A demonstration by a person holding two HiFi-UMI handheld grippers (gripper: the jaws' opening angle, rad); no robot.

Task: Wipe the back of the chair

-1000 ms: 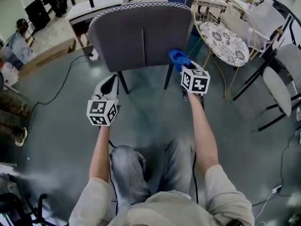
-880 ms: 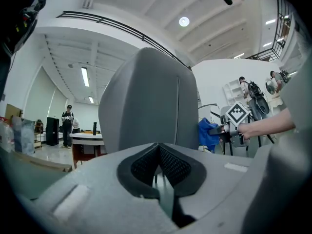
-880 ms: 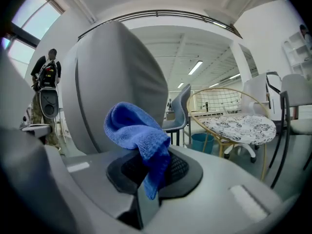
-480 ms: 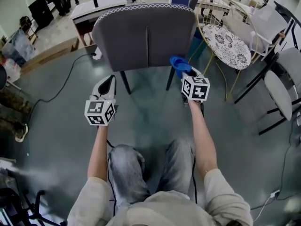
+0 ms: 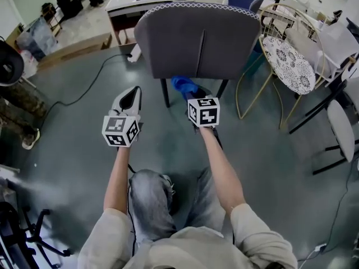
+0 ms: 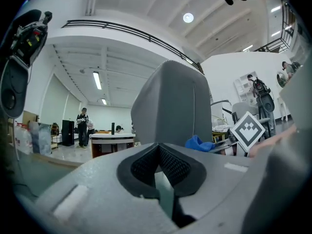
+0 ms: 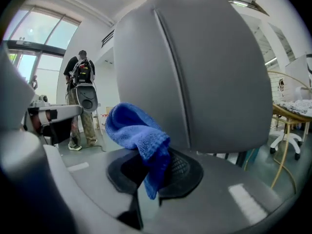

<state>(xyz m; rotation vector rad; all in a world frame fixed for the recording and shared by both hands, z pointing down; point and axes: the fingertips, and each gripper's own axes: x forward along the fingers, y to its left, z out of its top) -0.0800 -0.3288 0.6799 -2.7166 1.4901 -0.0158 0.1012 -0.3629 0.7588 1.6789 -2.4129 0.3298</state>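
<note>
The grey upholstered chair back (image 5: 199, 38) stands in front of me, with a seam down its middle, and it fills the right gripper view (image 7: 195, 67). My right gripper (image 5: 189, 93) is shut on a blue cloth (image 5: 184, 86), which is bunched at the back's lower edge, left of the seam. The cloth (image 7: 139, 133) hangs over the jaws of that right gripper (image 7: 156, 167); whether it touches the chair is unclear. My left gripper (image 5: 133, 91) is held lower left of the chair, shut and holding nothing. The left gripper (image 6: 157, 150) view shows the chair (image 6: 170, 106) ahead and the cloth (image 6: 199, 143) to the right.
A gold wire chair with a round patterned seat (image 5: 289, 58) stands just right of the grey chair. A black-framed chair with a white seat (image 5: 342, 125) is further right. A cable (image 5: 84, 91) runs over the floor at left. A person's legs (image 5: 19, 122) are at the left edge.
My right gripper has carried the blue cloth leftwards along the chair back's lower edge, from the right corner past the seam. The left gripper has hardly moved.
</note>
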